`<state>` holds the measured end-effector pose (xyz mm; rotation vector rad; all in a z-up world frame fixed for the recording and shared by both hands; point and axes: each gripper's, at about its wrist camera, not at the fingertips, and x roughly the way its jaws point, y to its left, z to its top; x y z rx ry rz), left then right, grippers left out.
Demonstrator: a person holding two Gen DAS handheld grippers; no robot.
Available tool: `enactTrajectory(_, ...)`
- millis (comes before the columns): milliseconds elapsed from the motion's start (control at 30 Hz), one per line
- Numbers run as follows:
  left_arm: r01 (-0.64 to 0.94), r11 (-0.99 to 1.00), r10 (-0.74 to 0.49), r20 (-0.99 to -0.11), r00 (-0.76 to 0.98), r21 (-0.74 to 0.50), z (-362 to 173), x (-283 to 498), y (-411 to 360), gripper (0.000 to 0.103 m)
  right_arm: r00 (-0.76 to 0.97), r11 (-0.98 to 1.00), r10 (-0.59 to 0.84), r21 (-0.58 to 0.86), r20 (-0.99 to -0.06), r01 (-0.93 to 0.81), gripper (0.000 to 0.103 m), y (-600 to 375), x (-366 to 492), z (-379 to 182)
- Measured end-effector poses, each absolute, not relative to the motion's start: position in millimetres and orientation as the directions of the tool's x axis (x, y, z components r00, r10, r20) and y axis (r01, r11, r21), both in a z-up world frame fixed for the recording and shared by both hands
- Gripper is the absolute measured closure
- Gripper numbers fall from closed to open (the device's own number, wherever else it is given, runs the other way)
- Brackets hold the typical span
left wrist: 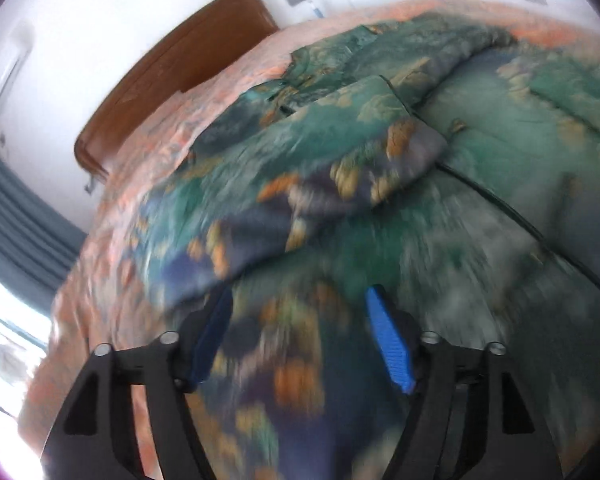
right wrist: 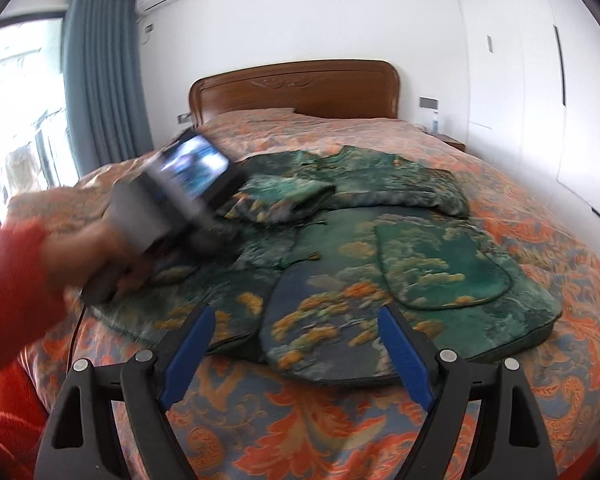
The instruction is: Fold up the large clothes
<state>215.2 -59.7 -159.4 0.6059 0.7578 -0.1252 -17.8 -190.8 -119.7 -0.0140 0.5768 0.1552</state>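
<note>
A large green garment (right wrist: pixel 364 248) with gold and orange landscape print lies spread on the bed; one sleeve (right wrist: pixel 440 268) is folded across its body and another part is bunched at the far left. My left gripper (left wrist: pixel 300 300) is open just above the garment's blurred fabric (left wrist: pixel 340 152), holding nothing. It also shows in the right wrist view as a grey handheld unit (right wrist: pixel 180 196) over the garment's left side. My right gripper (right wrist: pixel 296 316) is open and empty above the garment's near hem.
The bed has an orange and blue patterned cover (right wrist: pixel 300 432) and a brown wooden headboard (right wrist: pixel 296 92). Blue curtains (right wrist: pixel 100 80) and a bright window stand at the left; white wardrobe doors (right wrist: pixel 540 80) at the right. A red sleeve (right wrist: pixel 8 280) is at the left edge.
</note>
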Motion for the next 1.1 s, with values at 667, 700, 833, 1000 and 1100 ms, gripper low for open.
enactTrajectory(667, -0.048, 0.999, 0.045, -0.680, 0.732, 0.014, -127, 92, 74, 0.021, 0.463, 0.880, 0.437, 0.472, -0.771, -0.043, 0.085, -178, 304, -178)
enactTrajectory(700, -0.056, 0.998, 0.039, -0.685, 0.728, -0.003, -128, 90, 79, 0.021, 0.476, 0.882, 0.440, 0.466, -0.762, -0.069, 0.088, -174, 303, -168)
enactTrajectory(833, -0.062, 0.996, 0.005, -0.691, 0.723, -0.059, -129, 95, 85, 0.021, 0.617, 0.930, 0.364, 0.306, -0.698, -0.203, 0.088, -158, 304, -111)
enactTrajectory(1000, -0.039, 0.998, 0.001, -0.691, 0.723, -0.040, -126, 104, 75, 0.020, 0.659, 0.966, 0.257, 0.194, -0.707, -0.169, 0.088, -158, 358, -102)
enactTrajectory(1100, -0.025, 0.999, -0.010, -0.709, 0.705, -0.040, -125, 111, 74, 0.017, 0.619, 0.985, 0.172, 0.129, -0.766, -0.113, 0.078, -162, 383, -143)
